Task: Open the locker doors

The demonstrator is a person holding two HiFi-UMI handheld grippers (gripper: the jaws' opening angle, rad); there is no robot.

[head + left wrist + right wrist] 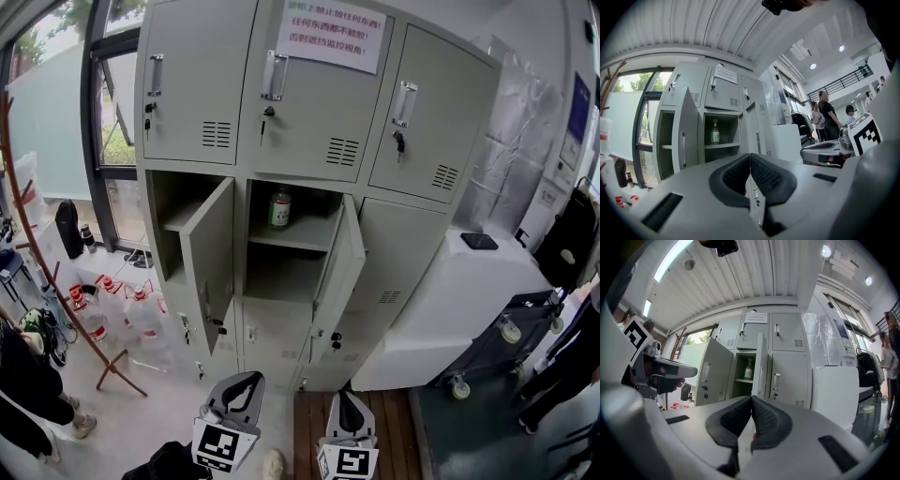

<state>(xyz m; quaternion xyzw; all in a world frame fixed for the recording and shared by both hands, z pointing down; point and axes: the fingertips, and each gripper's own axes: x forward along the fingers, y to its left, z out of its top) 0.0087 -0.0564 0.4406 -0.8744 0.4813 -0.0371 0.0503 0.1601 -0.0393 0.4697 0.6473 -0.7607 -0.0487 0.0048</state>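
Holding off from locker bank [150, 141], low, clear of door swing. Left gripper [749, 160] and right gripper [751, 402]: jaws together, empty, probably between pulls. Middle-row left door [208, 248] and centre door [342, 258] open, bottle [279, 208] on shelf. Right-hand door [398, 262] shut, likely next.

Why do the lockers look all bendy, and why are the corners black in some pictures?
Head view: the wide lens bows the lockers outward, and the window glares bright. Left gripper view: the fisheye lens leaves black corners, and the left gripper looms huge because it is so close. Right gripper view: the same black ring, and the ceiling light strip is washed out white.
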